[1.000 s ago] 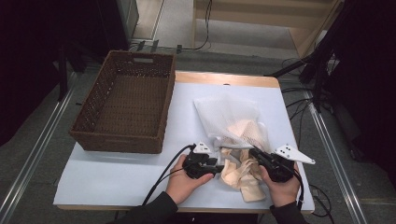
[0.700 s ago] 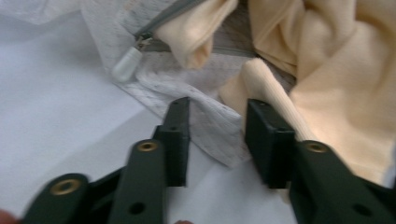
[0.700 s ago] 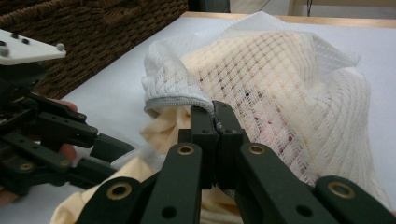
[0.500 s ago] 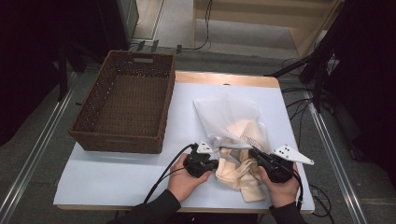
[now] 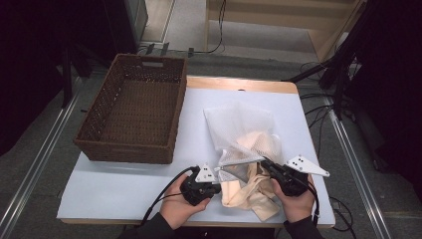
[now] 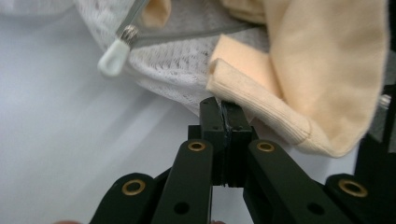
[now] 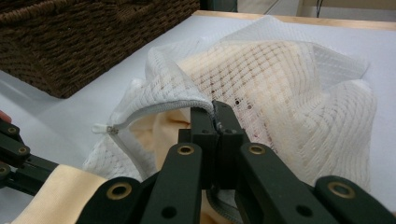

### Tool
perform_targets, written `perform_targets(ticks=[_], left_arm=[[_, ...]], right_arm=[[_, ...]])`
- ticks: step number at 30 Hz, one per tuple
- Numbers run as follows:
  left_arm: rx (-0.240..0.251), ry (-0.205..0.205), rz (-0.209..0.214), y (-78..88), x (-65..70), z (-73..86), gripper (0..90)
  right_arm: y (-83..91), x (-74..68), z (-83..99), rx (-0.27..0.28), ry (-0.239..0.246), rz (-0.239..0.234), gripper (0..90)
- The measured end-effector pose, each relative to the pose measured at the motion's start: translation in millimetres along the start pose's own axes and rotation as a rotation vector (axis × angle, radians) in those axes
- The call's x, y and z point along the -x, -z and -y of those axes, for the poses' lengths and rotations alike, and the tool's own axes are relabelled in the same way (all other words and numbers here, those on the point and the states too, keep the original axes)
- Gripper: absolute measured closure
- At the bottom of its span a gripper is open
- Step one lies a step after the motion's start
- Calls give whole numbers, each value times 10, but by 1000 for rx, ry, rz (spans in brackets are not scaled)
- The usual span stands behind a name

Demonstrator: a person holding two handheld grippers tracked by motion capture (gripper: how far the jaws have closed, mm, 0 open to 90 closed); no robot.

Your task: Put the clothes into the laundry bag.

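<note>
A white mesh bag [image 5: 239,124] lies on the table with a cream garment [image 5: 249,196] spilling out of its open mouth toward me. My right gripper [image 5: 264,163] is shut on the zippered rim of the mesh bag [image 7: 303,93], as its own view shows [image 7: 215,109]. My left gripper [image 5: 219,185] sits at the left of the garment. In the left gripper view its jaws [image 6: 223,106] are pressed together at the garment's [image 6: 327,70] ribbed hem, beside the mesh [image 6: 173,70]. The zipper pull [image 6: 113,58] hangs to the upper left.
A brown wicker basket [image 5: 124,149] stands on the left half of the white table [image 5: 124,194], with nothing in it. Cables trail off the table's front edge. Dark stands and cables flank the table on the floor at right.
My left gripper has slid left and toward me, away from the bag's mouth. The right gripper has kept its place on the bag's rim.
</note>
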State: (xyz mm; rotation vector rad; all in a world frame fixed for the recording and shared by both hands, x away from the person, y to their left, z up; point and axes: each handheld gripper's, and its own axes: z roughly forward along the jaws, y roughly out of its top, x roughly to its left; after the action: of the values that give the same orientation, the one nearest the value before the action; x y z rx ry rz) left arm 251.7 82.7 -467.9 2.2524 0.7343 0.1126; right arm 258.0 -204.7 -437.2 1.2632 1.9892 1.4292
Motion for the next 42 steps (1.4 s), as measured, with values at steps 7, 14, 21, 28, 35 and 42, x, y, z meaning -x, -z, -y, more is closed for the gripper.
perform_targets(ticks=[7,14,21,28,35,42], left_arm=[[115,98,8,101,-103,-65,738],[237,85,40,240,-28,-351,493],[125,3,114,-246,312,-609,349],[37,10,84,-644,494,-746,294],[-21,106,53,-730,319,-755,508],[-44,82,116,-513,232,-833,749]], right_arm=[[-1,-1,2,-2,-3,-7,900],[-10,-3,0,-3,-7,-12,900],[-24,0,-3,-2,-9,-17,900],[-11,-11,-6,1,-8,-25,900],[9,-33,-20,9,-7,-31,900],[61,-67,-76,31,0,-35,900]])
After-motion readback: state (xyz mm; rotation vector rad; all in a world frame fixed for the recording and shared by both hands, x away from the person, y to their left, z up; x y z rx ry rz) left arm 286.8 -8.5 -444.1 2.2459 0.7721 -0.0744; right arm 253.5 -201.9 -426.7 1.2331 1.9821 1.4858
